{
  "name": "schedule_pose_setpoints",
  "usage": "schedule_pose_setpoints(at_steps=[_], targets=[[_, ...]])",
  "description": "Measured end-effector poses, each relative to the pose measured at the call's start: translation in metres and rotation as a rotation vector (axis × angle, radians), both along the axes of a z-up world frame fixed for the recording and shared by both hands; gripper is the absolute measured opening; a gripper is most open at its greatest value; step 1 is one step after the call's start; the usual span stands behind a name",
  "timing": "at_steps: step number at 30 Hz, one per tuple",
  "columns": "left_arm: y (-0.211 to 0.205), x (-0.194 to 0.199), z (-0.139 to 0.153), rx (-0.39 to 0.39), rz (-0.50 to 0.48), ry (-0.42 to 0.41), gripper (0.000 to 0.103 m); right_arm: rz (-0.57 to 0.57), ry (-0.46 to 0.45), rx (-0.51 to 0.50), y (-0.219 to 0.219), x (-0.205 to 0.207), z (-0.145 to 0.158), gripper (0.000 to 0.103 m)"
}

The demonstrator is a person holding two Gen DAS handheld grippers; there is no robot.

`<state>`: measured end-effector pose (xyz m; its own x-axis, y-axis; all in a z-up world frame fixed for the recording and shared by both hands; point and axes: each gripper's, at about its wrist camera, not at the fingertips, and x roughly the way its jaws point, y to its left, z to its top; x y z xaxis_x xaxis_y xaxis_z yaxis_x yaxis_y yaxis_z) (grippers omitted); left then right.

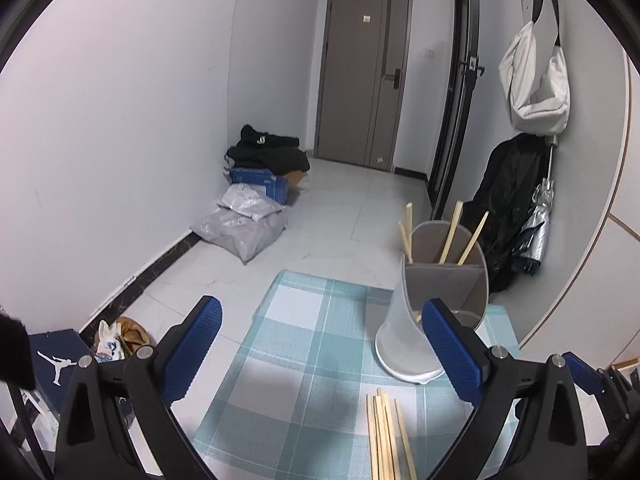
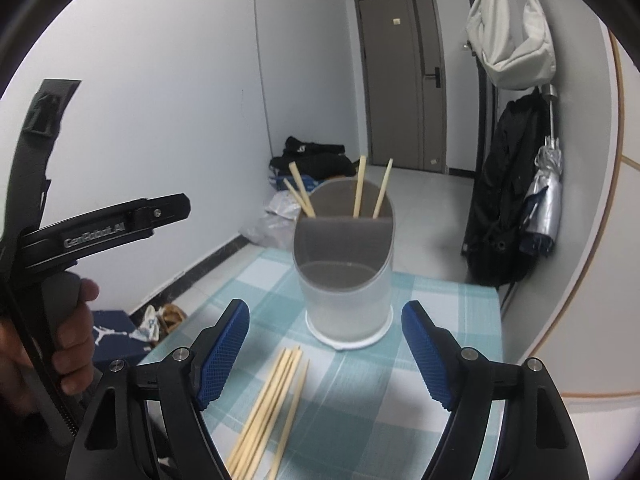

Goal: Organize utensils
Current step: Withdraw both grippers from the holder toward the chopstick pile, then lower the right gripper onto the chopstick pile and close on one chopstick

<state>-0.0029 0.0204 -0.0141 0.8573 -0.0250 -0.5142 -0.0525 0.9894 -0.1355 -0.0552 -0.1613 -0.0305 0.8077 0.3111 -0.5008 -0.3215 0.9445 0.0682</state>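
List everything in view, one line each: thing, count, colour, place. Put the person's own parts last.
utensil holder: one, white with grey divider, upright on the cloth
chopsticks in holder: four, pale wood, standing in the rear compartment
loose chopsticks: a bundle, count unclear, pale wood, lying on the cloth before the holder
checked cloth: one, teal and white, covering the table
door: one, grey-brown, far end
white bag: one, hanging on the right wall
black coat: one, below the bag
umbrella: one, silver, beside the coat
parcels: a pile, grey, blue and black, on the floor by the left wall
left gripper: black, blue pads, open
right gripper: same, open
hand: one, holding the left gripper's handle
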Motion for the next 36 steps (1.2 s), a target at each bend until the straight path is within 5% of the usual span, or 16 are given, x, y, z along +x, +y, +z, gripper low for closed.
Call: schedule_pose_setpoints(at_steps=[23, 28, 36], targets=[[0.026, 0.012, -0.034, -0.058, -0.008, 0.109, 0.099, 0.006, 0.367, -0.104, 0.029, 0.059, -0.094, 0.078], [0.030, 0.014, -0.035, -0.040, 0.023, 0.108, 0.099, -0.004, 0.442, -0.137, 0.039, 0.072, -0.112, 0.061], [0.044, 0.024, -0.043, -0.095, 0.049, 0.162, 0.099, 0.011, 0.479, -0.155, 0.051, 0.081, -0.126, 0.050]])
